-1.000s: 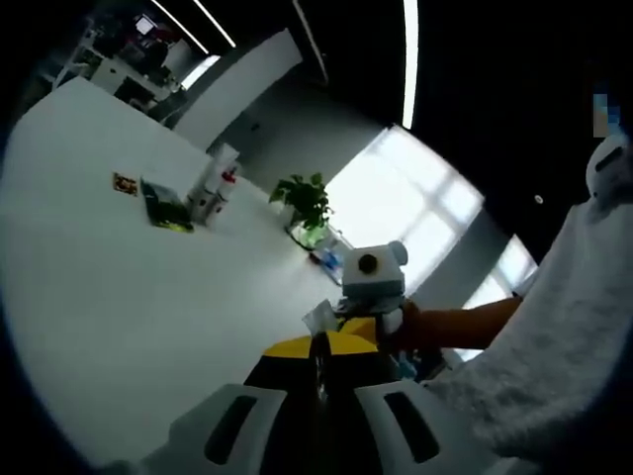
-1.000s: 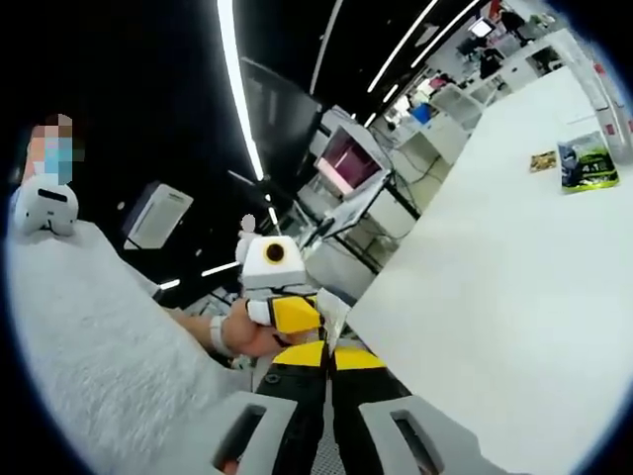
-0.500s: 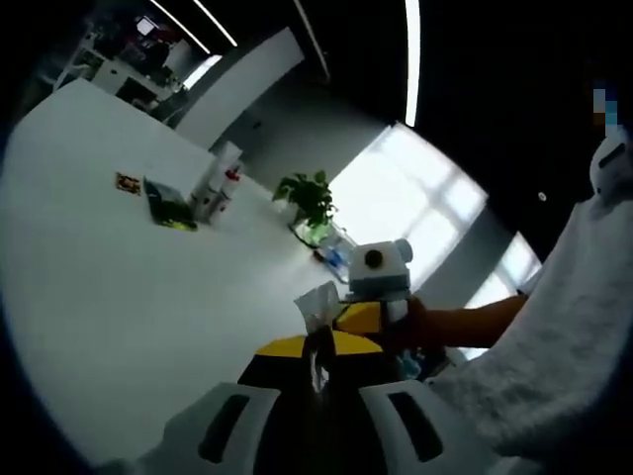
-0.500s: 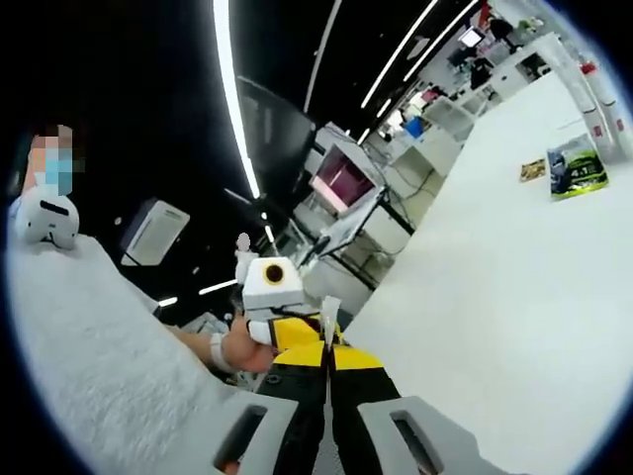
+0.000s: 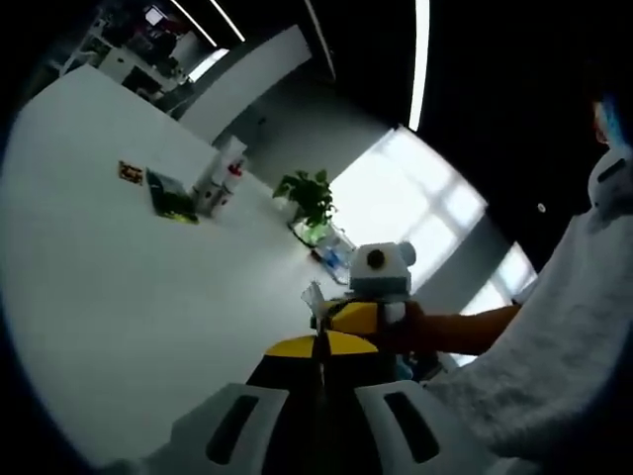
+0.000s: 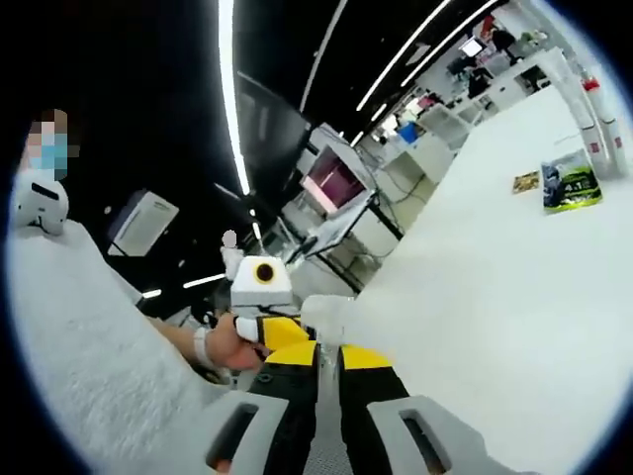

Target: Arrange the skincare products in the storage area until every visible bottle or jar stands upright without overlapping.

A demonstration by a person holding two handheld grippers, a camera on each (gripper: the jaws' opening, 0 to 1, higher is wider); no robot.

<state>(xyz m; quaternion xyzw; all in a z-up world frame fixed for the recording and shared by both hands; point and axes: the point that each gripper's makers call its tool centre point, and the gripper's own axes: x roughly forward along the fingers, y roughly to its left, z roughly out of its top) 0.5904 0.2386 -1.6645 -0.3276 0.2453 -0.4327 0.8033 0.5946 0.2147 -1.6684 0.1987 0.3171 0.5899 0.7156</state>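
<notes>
— Skincare bottles (image 5: 220,178): where do they stand?

— Far across the white surface (image 5: 129,327) in the left gripper view, upright and close together, white with a touch of red. Just beside them, on their near-left side, lies a green packet (image 5: 170,197), and past that a small dark card (image 5: 130,172). In the right gripper view the same bottles (image 6: 600,121) show at the far right edge, with the packet (image 6: 571,185) and the card (image 6: 525,182) to their left.

— And the grippers?

— Both are at the near edge of the surface, well apart from the bottles. The left gripper (image 5: 318,368) has its jaws together on a small clear scrap (image 5: 315,297) whose tip stands up between them; I cannot tell what the scrap is. The right gripper (image 6: 329,368) also has its jaws together, with a pale whitish piece (image 6: 328,315) at their tips, likely the same sort of thing. Each gripper shows in the other's view, held by a hand (image 6: 234,343).

— So which way must they go?

— Forward and far. The bottles lie ahead and to the left of the left gripper, ahead and to the right of the right one. Neither looks clearly nearer, as I judge it. A potted plant (image 5: 306,201) stands at the far edge, to the right of the bottles.
</notes>
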